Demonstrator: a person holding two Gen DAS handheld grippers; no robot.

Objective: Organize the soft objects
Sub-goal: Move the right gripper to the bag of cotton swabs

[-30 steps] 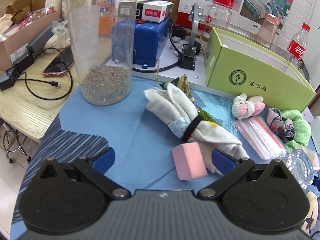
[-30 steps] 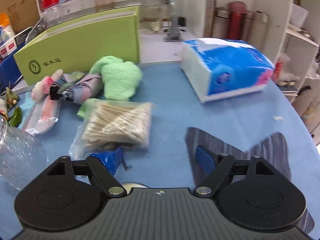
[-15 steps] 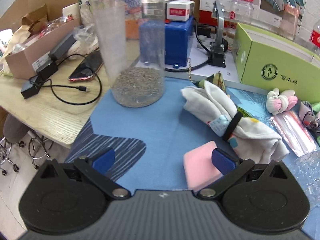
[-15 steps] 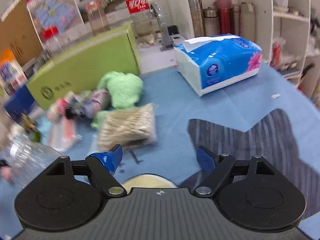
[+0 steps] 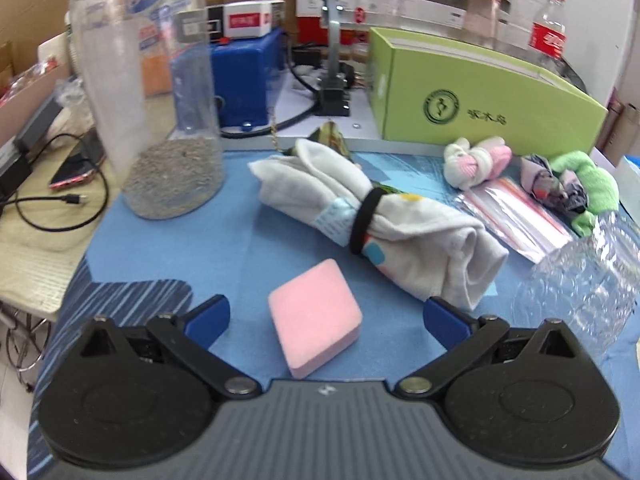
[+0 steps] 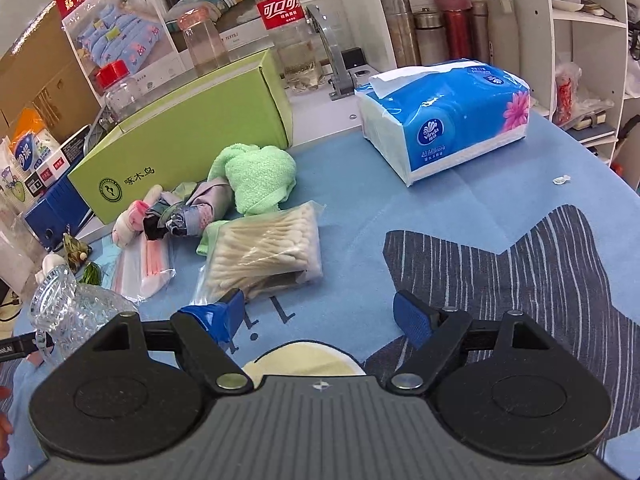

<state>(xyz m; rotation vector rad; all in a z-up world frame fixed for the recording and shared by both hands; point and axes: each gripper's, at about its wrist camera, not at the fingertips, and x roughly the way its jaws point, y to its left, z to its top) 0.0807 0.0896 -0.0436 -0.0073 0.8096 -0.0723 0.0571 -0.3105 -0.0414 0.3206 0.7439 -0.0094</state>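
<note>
Pink sponge (image 5: 315, 317) now centred between spread left tool (image 5: 326, 318) fingers; right tool (image 6: 320, 316) likewise spread, empty.

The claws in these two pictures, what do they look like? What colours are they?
The left claw and right claw match: a grey ribbed body, two round black discs, black link arms with silver pins, and blue pads on the fingertips. A small round mark sits at the centre. No cables or sleeves show.
</note>
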